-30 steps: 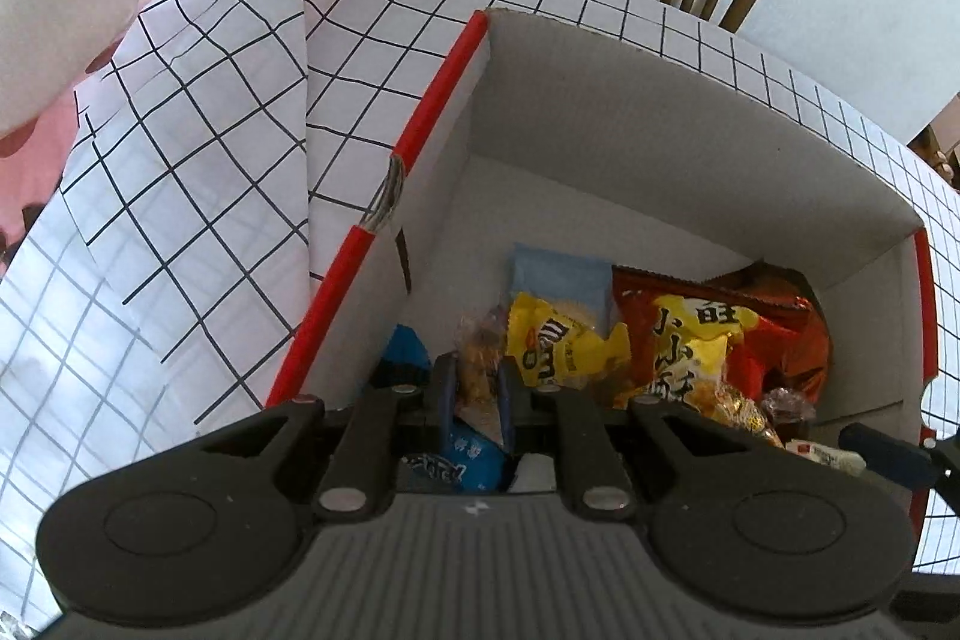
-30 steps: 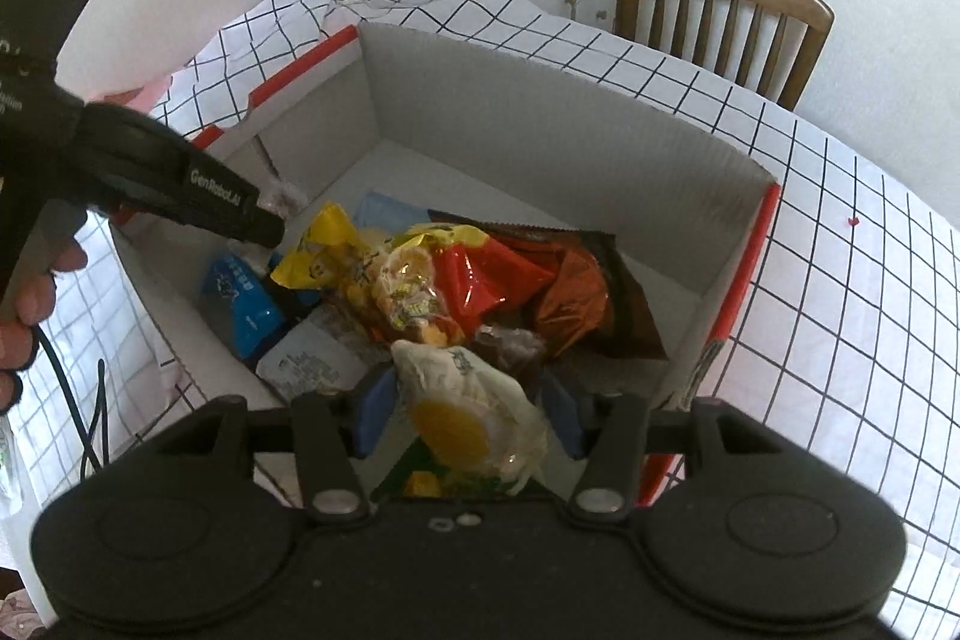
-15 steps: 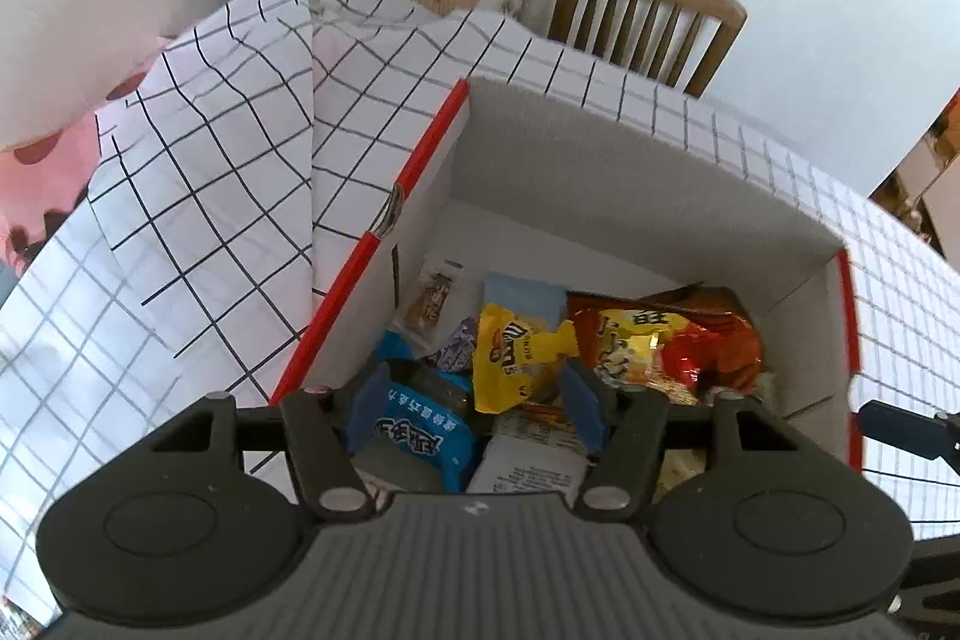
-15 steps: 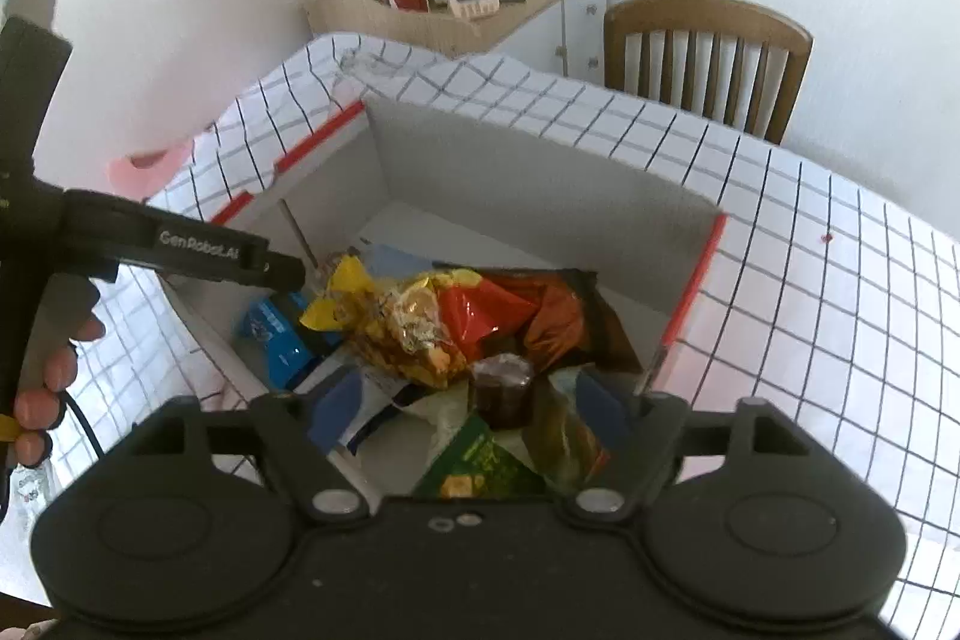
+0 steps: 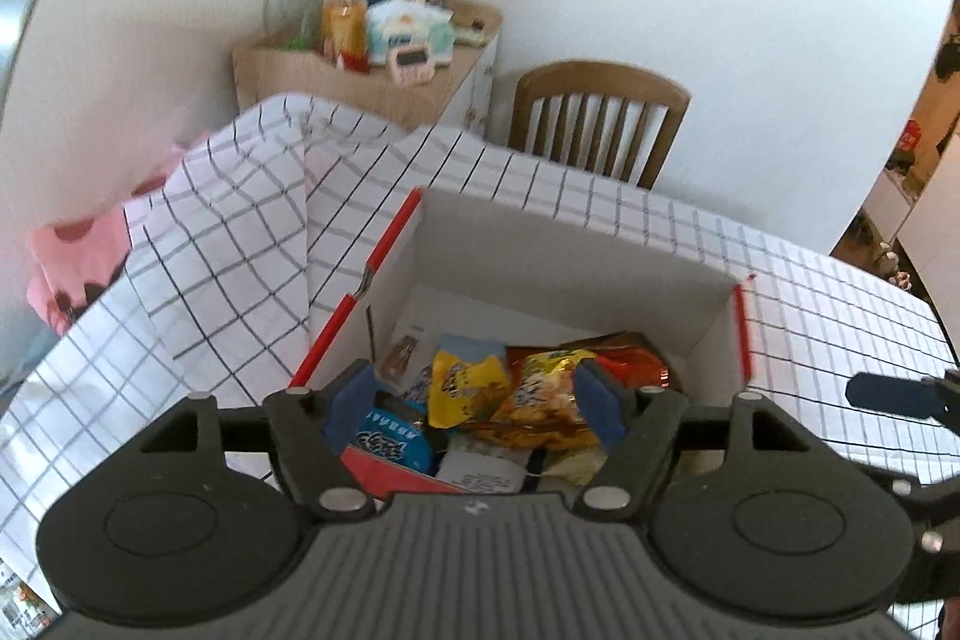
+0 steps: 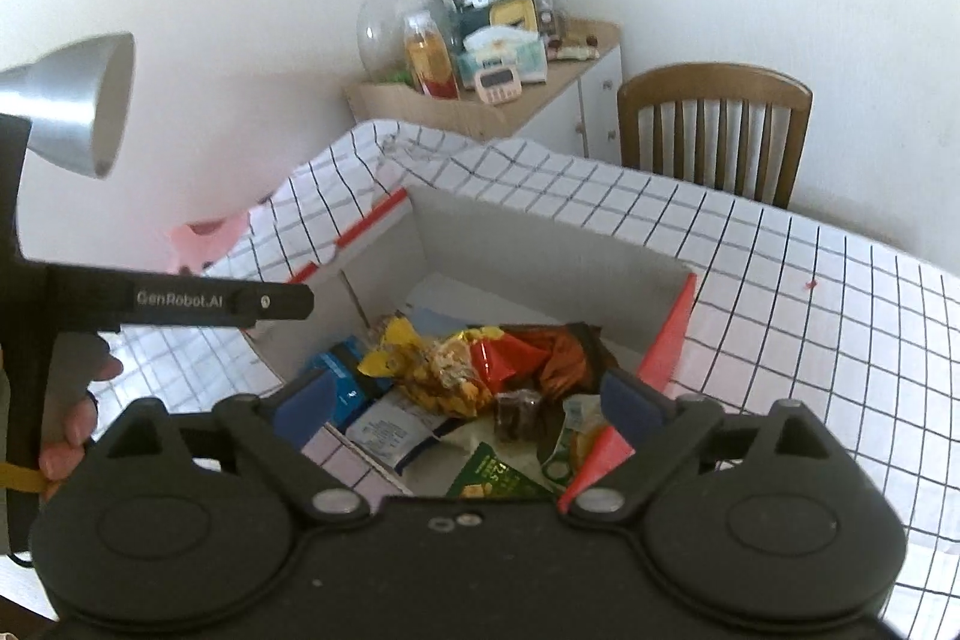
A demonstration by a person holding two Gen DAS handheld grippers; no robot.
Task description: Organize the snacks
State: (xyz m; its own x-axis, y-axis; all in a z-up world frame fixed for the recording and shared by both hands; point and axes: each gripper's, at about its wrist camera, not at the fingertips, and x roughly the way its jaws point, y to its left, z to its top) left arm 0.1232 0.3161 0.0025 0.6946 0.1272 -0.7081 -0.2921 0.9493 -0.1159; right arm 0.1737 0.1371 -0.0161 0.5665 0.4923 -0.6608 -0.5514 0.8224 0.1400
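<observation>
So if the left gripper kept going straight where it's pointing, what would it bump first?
Probably the yellow snack bag atop the pile in the box. The left gripper, opening and empty, aims there, though depth is unclear.

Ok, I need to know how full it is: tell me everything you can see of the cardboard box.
The cardboard box is open-topped, with plain pale inner walls and red outer faces showing at its side edges. It sits on the checked tablecloth. Snack packets are heaped loosely across the near part of its floor; the far part is bare. No packet rises above the rim. Neither gripper touches it.
</observation>
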